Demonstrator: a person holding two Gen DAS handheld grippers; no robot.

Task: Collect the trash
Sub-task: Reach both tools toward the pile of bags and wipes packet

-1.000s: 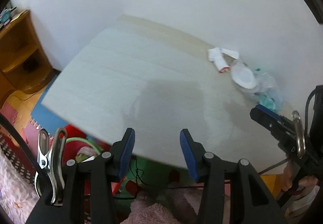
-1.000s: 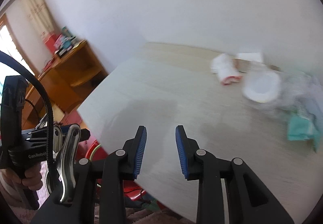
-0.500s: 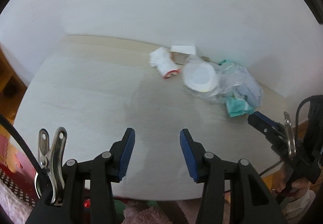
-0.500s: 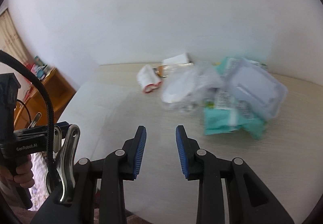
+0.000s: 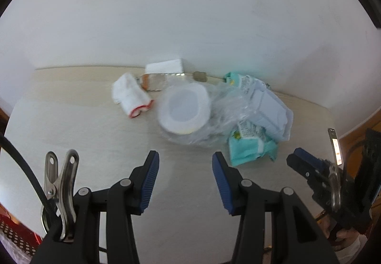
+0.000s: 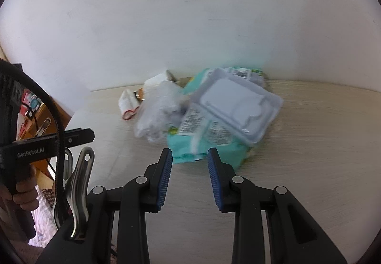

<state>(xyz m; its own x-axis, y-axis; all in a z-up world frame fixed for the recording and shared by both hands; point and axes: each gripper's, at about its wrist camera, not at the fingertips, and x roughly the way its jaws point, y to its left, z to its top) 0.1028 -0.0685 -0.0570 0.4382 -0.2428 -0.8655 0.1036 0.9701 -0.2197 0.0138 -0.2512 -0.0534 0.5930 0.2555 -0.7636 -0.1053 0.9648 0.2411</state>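
Trash (image 5: 214, 111) heaped against table's (image 5: 71, 133) far edge

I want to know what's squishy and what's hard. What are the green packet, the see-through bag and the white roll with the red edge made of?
The green packet looks like soft, slightly glossy plastic film: it wrinkles and carries printed labels. The see-through bag seems to be thin clear plastic, crinkled and shiny. The white roll looks like matte cloth or paper, though blur leaves that open.

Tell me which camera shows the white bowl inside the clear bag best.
The left wrist view: the white bowl faces the camera, rim fully visible. The right wrist view shows only blurred, crumpled clear bag there.
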